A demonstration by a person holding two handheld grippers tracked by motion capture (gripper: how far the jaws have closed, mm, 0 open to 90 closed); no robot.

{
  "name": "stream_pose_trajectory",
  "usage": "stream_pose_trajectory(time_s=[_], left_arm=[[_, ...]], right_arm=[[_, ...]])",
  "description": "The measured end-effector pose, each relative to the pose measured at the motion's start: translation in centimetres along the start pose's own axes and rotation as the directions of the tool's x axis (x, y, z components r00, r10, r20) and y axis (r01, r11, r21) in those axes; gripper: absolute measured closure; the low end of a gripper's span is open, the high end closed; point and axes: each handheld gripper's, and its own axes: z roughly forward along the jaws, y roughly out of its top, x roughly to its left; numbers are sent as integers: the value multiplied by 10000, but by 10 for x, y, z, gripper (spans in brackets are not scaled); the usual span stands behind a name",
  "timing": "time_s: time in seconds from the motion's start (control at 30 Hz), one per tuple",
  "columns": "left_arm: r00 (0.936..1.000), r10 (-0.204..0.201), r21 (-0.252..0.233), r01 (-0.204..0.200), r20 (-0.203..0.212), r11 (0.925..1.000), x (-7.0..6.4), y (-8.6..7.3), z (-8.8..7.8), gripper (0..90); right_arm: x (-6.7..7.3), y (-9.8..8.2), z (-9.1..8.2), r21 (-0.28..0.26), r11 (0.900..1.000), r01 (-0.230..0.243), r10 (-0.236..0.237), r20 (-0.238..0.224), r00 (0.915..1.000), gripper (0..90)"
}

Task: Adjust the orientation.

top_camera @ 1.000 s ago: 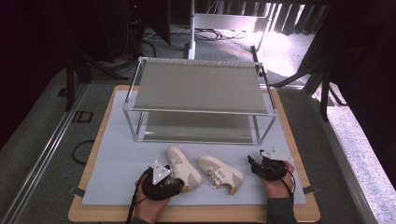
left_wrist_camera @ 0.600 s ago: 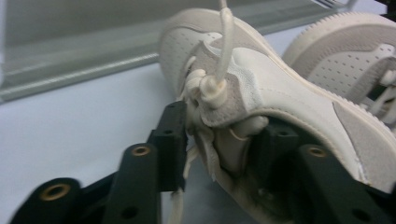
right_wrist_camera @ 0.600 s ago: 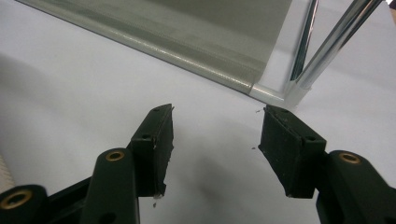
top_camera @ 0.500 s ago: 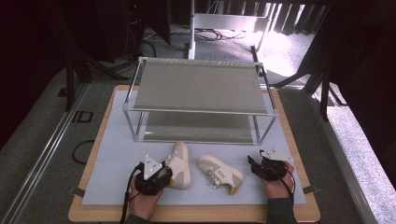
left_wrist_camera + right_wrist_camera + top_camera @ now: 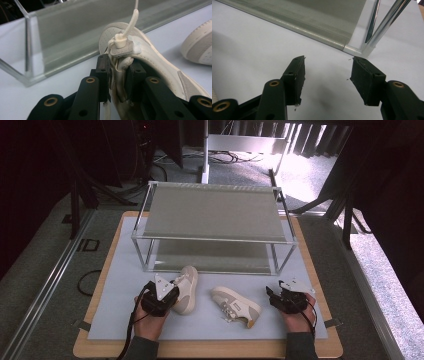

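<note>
While the left tool (image 5: 117, 75) has just clamped onto the tongue and laces of the left sneaker (image 5: 186, 290) in front of the two-tier rack (image 5: 215, 240), the right tool (image 5: 327, 80) rests released beside the other sneaker (image 5: 236, 306) on the surface (image 5: 115, 285); both shoes remain unshelved.

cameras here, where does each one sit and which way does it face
High view: above the person's side, facing forward and down on the table, rack and both shoes; both hands and grippers show.
Left gripper view: rides the left gripper, looking along jaws clamped on the left shoe, rack beyond.
Right gripper view: rides the right gripper, open over bare mat, facing the rack's corner post.
Shared: all show the rack.
</note>
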Motion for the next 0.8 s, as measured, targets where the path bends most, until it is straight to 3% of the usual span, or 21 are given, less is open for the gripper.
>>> stream_pose_trajectory(time_s=[0.17, 0.2, 0.3, 0.57, 0.8], left_arm=[[9998, 216, 155, -215, -46, 9996, 0, 1, 0, 741], [9996, 232, 207, -236, 165, 9995, 2, 0, 1, 730], [9989, -132, 162, 124, 443, 9998, 5, -1, 2, 706], [9940, -616, 77, 611, 903, 9981, 9, -3, 3, 646], [9832, -1082, 66, 1084, 1468, 9941, 11, -7, 3, 580]], right_arm=[[0, 0, 0, -1, 10000, 30, -30, -27, 10000, 442], [1, 0, 0, -18, 10000, 49, -49, -26, 10000, 442], [0, 1, 0, -40, 10000, 36, -36, -12, 10000, 442], [-1, 1, 1, -26, 10000, 21, -21, -1, 10000, 442], [0, 1, 0, -54, 10000, 12, -12, -27, 10000, 442]])
